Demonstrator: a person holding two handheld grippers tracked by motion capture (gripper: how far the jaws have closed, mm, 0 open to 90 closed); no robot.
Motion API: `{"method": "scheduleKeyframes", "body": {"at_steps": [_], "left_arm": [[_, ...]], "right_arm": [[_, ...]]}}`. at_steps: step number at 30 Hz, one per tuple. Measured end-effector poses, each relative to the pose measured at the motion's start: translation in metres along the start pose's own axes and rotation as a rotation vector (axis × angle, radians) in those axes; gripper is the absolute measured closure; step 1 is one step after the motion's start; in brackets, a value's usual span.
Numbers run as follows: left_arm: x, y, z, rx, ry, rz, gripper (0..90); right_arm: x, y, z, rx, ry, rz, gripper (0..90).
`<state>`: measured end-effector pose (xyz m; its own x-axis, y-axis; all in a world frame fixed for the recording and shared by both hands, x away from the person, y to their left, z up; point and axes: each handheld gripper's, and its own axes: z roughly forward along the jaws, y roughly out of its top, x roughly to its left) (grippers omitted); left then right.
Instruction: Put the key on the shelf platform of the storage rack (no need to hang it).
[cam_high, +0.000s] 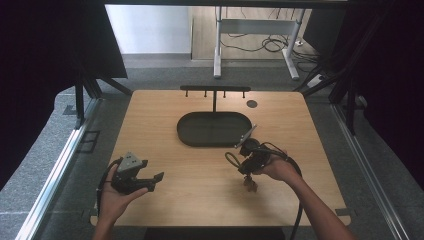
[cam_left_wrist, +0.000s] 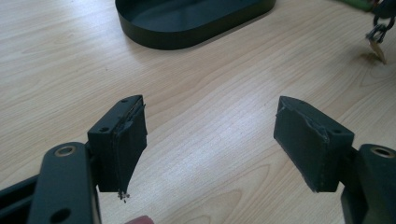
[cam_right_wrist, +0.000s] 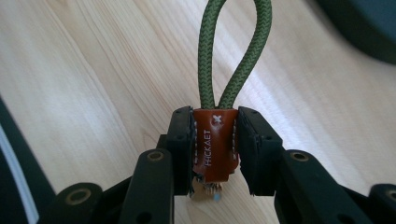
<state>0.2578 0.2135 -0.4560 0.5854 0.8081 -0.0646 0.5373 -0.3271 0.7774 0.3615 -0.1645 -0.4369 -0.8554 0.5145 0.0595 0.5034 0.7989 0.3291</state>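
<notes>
Wooden table (cam_high: 200, 200) fills the middle of the high view, light grain, mostly bare. Black oval tray (cam_high: 214, 128) sits upper centre of the table, empty as far as visible, with a black T-shaped hook rack (cam_high: 215, 90) standing just behind it at the far edge.

Left tool (cam_high: 150, 180) lower left of the high view, held in the person's left hand, jaws spread wide with nothing between them; the left gripper view shows bare wood in the gap and the tray rim at the top of frame.

Right tool (cam_right_wrist: 215, 140) centre-right of the high view, near the tray's right end, jaws clamped on the brown leather tab (cam_right_wrist: 215, 144) of a keychain (cam_high: 239, 165). Green braided cord loop (cam_right_wrist: 233, 51) sticks out past the jaws; small metal bits hang below the tab, too small to tell what.

Handling judgement: light, cord soft and floppy, will swing; leather tab is the stiffest flat part so the best place to grip. Loop probably free to slip over a hook, not fragile
</notes>
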Motion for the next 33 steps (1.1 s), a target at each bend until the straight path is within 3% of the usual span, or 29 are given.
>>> {"method": "scheduleKeyframes", "body": {"at_steps": [2, 8, 20, 33], "left_arm": [[0.0, 0.0, 0.0, 0.0, 0.0, 0.0, 25.8], [-0.001, 0.0, 0.001, 0.0, 0.0, -0.001, 25.8], [0.0, -0.001, 0.002, -0.006, -0.017, -0.013, 26.2], [0.005, -0.002, 0.001, -0.011, -0.004, -0.029, 26.2]], "right_arm": [[0.0, 0.002, -0.012, -0.02, -0.008, -0.006, 67.4], [-0.002, 0.009, -0.026, -0.032, -0.023, -0.022, 67.4], [-0.009, 0.025, -0.041, -0.038, -0.034, -0.051, 67.3], [-0.021, 0.047, -0.051, -0.04, -0.05, -0.085, 67.3]]}}
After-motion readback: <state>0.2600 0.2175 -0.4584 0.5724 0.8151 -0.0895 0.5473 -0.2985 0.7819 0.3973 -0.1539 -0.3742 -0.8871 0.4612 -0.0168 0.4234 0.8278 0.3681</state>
